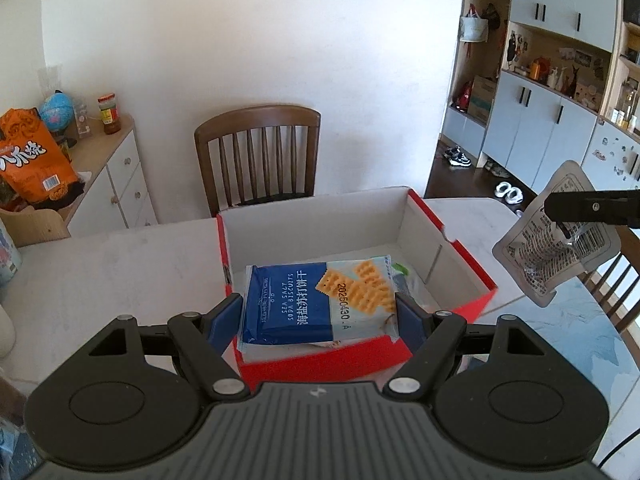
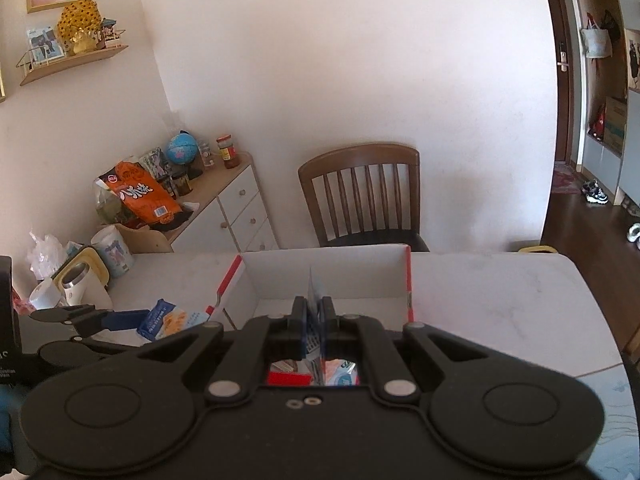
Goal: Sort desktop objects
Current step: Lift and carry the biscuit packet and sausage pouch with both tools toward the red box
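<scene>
The left tool (image 1: 320, 312) is gripping a blue sea-salt biscuit packet (image 1: 316, 304) above the red cardboard box with white walls (image 1: 452, 268), which is already holding other packets. The right tool (image 2: 315, 316), pinched together, is carrying a thin silver foil sachet (image 1: 556, 240) right of the box. Both drops remain. The pale marble tabletop (image 1: 100, 272) is lying open beside the box.

**Red box, blue pack, silver pouch**

The box (image 1: 460, 268) is red outside and white inside. The biscuit pack (image 1: 320, 300) is dark blue with white lettering and pale blue with golden crackers. The pouch (image 1: 532, 256) is silver with a clear centre and black print. The left tool (image 1: 320, 312) is black with blue pads. The counter (image 1: 100, 272) is white marble. The chair (image 1: 260, 152) is dark brown.
</scene>
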`<state>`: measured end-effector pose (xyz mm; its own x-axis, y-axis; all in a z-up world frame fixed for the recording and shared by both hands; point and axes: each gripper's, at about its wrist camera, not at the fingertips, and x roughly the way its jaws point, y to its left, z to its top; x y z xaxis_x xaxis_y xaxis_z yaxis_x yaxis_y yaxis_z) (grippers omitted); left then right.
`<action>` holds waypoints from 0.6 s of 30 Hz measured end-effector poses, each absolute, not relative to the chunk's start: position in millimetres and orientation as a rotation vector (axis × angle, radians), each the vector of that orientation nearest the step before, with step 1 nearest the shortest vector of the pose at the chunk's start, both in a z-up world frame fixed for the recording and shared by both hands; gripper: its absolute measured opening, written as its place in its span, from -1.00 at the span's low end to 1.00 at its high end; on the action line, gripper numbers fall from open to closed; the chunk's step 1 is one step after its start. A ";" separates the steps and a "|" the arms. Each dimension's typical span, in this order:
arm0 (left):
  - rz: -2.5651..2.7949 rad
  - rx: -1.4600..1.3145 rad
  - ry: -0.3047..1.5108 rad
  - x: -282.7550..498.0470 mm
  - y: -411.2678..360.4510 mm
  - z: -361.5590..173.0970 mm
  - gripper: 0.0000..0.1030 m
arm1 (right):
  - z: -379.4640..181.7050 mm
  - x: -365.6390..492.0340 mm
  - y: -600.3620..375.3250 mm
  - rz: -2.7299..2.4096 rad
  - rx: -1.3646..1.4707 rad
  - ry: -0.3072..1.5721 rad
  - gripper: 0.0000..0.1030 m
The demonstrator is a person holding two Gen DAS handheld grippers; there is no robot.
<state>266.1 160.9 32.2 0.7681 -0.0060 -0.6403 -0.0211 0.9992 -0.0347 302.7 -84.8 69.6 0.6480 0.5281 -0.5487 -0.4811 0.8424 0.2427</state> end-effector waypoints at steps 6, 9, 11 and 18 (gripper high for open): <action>0.028 -0.035 0.696 288.5 169.0 32.0 0.54 | 59.7 327.0 -71.8 0.579 0.081 0.674 -0.90; 0.033 -0.030 0.703 300.6 170.9 27.5 0.54 | 52.7 338.4 -65.8 0.582 0.086 0.686 -0.90; 0.034 -0.024 0.706 307.2 171.3 23.8 0.54 | 49.5 345.6 -61.7 0.579 0.086 0.688 -0.90; 0.035 -0.002 0.738 328.2 173.5 7.6 0.54 | 37.8 364.1 -50.6 0.563 0.059 0.695 -0.90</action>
<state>328.2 173.5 7.6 0.7390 0.0312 -0.6730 -0.0323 0.9994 0.0108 364.1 -50.6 37.8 0.6260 0.5101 -0.5899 -0.4715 0.8501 0.2347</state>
